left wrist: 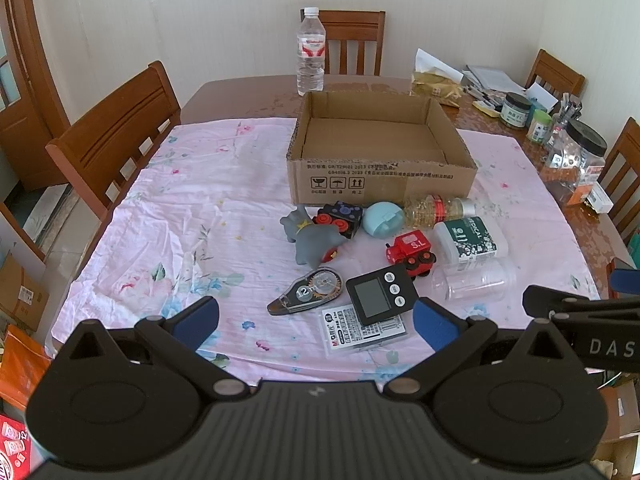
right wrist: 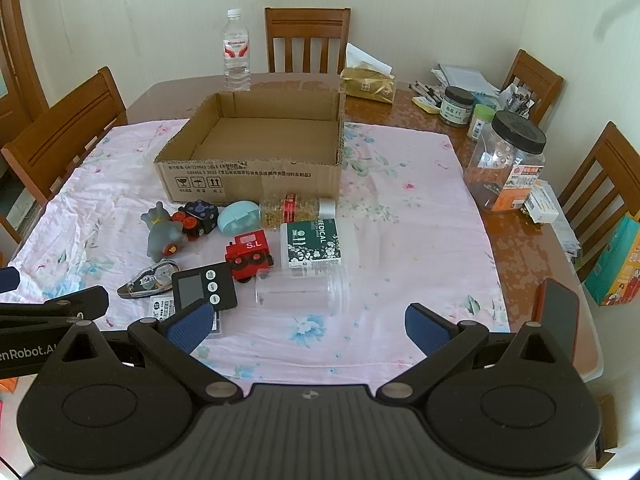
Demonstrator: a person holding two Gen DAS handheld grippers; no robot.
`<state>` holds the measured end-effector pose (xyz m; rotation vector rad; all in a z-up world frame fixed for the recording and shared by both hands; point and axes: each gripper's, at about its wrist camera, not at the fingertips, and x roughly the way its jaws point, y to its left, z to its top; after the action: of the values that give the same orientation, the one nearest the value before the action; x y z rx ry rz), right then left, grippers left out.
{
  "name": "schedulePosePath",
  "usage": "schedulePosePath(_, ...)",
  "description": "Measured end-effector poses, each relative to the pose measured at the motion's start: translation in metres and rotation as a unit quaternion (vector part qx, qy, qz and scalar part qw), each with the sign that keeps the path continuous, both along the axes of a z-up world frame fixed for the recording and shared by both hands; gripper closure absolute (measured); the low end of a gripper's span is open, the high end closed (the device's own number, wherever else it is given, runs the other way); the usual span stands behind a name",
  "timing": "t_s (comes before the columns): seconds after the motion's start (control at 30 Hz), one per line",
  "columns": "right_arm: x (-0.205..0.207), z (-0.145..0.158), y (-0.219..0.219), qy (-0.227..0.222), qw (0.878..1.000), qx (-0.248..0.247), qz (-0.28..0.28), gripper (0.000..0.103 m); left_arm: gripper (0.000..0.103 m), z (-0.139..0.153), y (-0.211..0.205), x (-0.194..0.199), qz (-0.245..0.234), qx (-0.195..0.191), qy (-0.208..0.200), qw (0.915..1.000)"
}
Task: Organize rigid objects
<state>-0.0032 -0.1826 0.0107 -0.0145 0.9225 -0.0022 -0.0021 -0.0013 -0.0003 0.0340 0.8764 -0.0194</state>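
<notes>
An empty cardboard box stands on the pink cloth. In front of it lie a grey elephant toy, a black toy car, a blue round case, a red train, a black timer, a correction tape, a clear jar, a green-labelled box and a yellow-filled bottle. My left gripper is open and empty near the table's front. My right gripper is open and empty.
A water bottle stands behind the box. Jars, pens and papers crowd the table's right side. A card packet lies under the timer. Wooden chairs surround the table. A phone lies at the right edge.
</notes>
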Motion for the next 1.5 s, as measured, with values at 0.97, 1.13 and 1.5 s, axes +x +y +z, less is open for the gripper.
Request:
schedulePosePath(0.97,-0.0001,0.0041,-0.002,-0.005,1.0,-0.005,-0.005,0.0,0.001,0.0079,-0.0018,0.0012,0.001,-0.006,-0.004,1.0)
schedulePosePath(1.13,0.0007,0.004,-0.0029,-0.004,1.0,-0.006,-0.006,0.0,0.001,0.008,-0.0027,0.0016,-0.001,-0.008,-0.004,1.0)
schedulePosePath(1.5,0.0021,0.0029,-0.0014,-0.005,1.0,-0.01,-0.008,0.0,0.001,0.0087,-0.0027,0.0022,-0.004,-0.013,-0.006,0.9999)
